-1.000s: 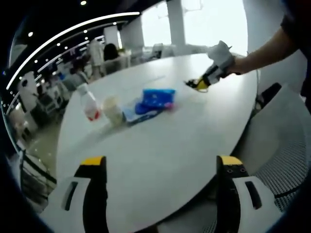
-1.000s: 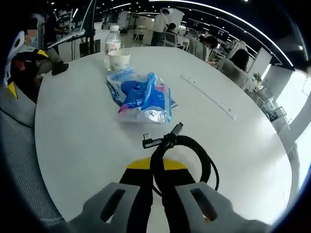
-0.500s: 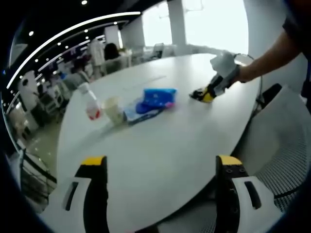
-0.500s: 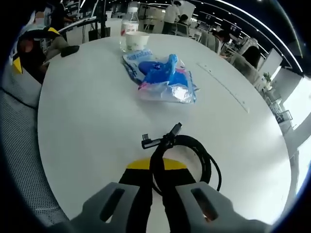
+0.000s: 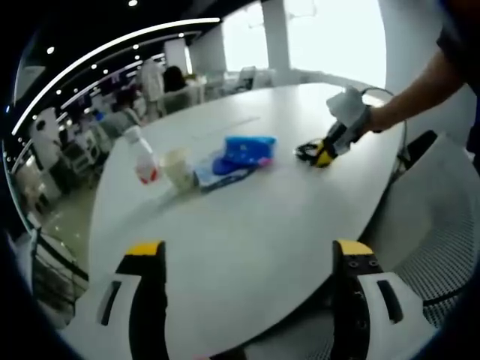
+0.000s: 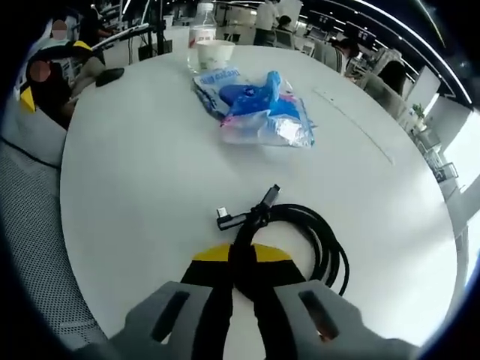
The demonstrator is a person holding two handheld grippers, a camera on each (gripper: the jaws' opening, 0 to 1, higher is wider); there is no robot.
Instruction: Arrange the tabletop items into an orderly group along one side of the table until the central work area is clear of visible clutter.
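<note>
Cable (image 6: pixel 300 240), coiled black, lies on the round table (image 6: pixel 135 187), plug ends pointing toward the blue snack bag (image 6: pixel 262 105), pinched in my right gripper (image 6: pixel 241 262). Its near loop hides behind the jaws. My left gripper (image 5: pixel 251 259) hangs spread at the table edge. Bottle (image 6: pixel 202 22) and cup (image 6: pixel 214 54) stand beyond. The coil now sits lower than a second ago.

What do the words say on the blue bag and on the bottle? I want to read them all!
Blue bag: it carries white print, too blurred to read.
Bottle: it has a label, too small and blurred to read.
Paper cup: no print can be made out.
Black cable held in the right hand-held gripper: no markings to be seen.
So no text here can be read.
</note>
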